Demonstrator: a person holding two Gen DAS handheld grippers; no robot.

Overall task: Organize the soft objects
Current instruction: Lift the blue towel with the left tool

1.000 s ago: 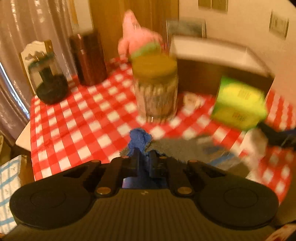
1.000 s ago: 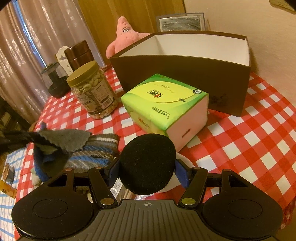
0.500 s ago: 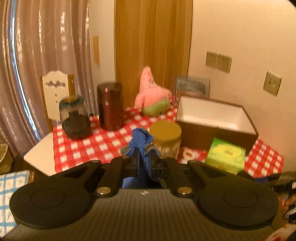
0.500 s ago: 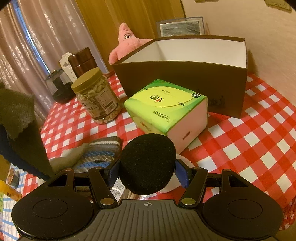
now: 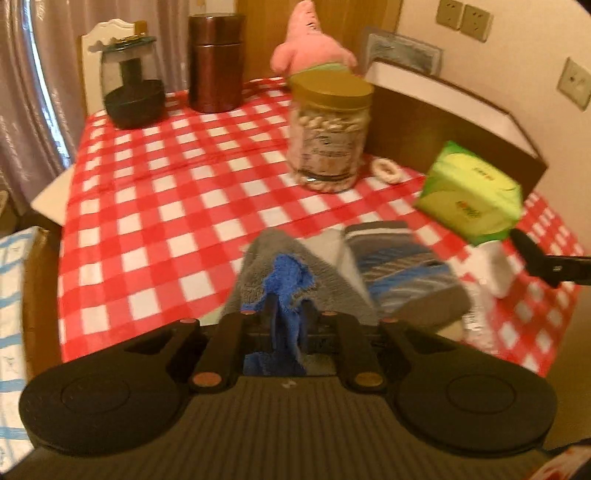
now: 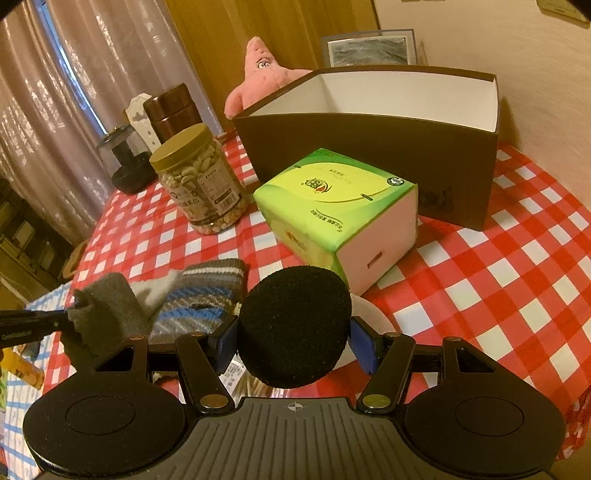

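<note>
Overhead light falls warm and orange on a worktop (image 5: 155, 192) spread with a red-and-white checked cloth, set against a cream wall with switch plates (image 5: 463, 16), a wooden door panel and pale curtains (image 6: 70, 92).

Between the fingers of the left tool (image 5: 290, 314) sits a blue and grey fleece cloth (image 5: 288, 280); the jaws are just parting around it, with the blue fabric between the pads and the grey part draped ahead onto the cloth. Just beyond and to the right of that tool lies a folded striped knit piece (image 5: 402, 266) in blue, grey and white, touching the fleece.

The right tool (image 6: 293, 332) is clamped on a round black foam ball (image 6: 293, 325), blue pads pressing on both its sides. Directly ahead of it stands a green tissue box (image 6: 332, 206), and behind that an open brown box (image 6: 369, 155) with a white inside, close to the wall. Ahead and to the left of it is a clear jar of nuts (image 6: 199, 184) with a gold lid. Farther off stand a dark brown canister (image 5: 216, 62), a glass jar with a dark base (image 5: 133, 88) and a pink star-shaped plush (image 5: 310, 48) beside a framed picture (image 6: 369, 48). A small white ring (image 5: 386, 170) lies near the nut jar.
</note>
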